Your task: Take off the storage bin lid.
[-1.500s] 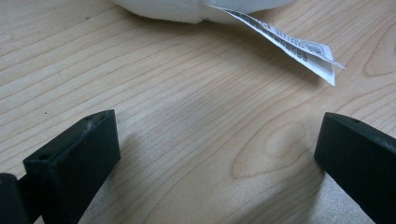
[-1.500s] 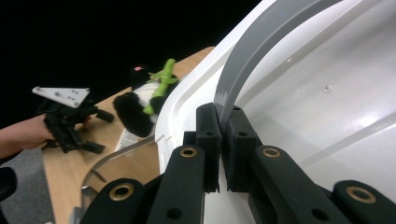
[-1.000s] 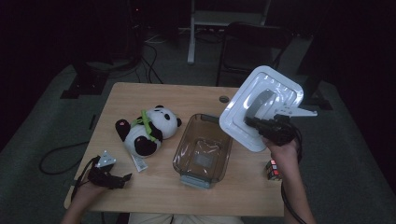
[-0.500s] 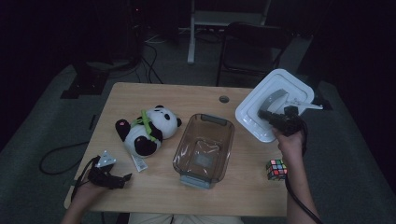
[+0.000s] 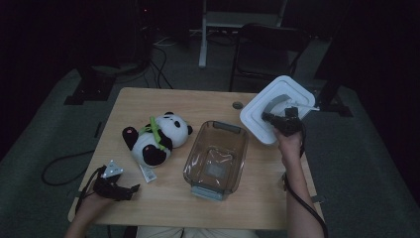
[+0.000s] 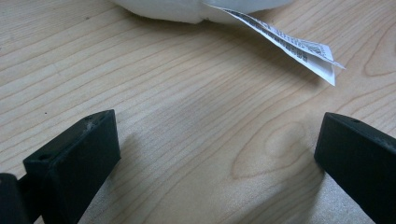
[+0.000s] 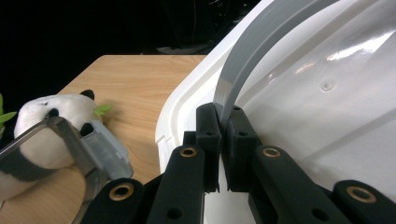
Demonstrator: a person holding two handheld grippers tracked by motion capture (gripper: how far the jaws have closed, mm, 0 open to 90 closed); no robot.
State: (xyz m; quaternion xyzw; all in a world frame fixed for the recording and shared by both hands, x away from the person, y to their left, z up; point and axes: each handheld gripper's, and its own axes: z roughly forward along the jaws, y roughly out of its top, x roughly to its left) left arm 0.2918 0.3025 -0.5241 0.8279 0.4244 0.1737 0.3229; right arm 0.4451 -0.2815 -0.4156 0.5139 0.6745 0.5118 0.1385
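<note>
At the table's far right edge, the right gripper (image 5: 273, 118) is clamped on the grey handle (image 7: 261, 56) of the white lid (image 5: 262, 116), tilted right of the glass dish (image 5: 216, 159). Level it before lowering, keeping 1 firm pinch. The left gripper (image 5: 132, 190) rests open near left.

White lid (image 5: 277, 109), grey handle (image 7: 261, 51); black-and-white panda (image 5: 157, 139), green sash; light wood-grain table (image 5: 163, 104); clear dish (image 5: 217, 158).
</note>
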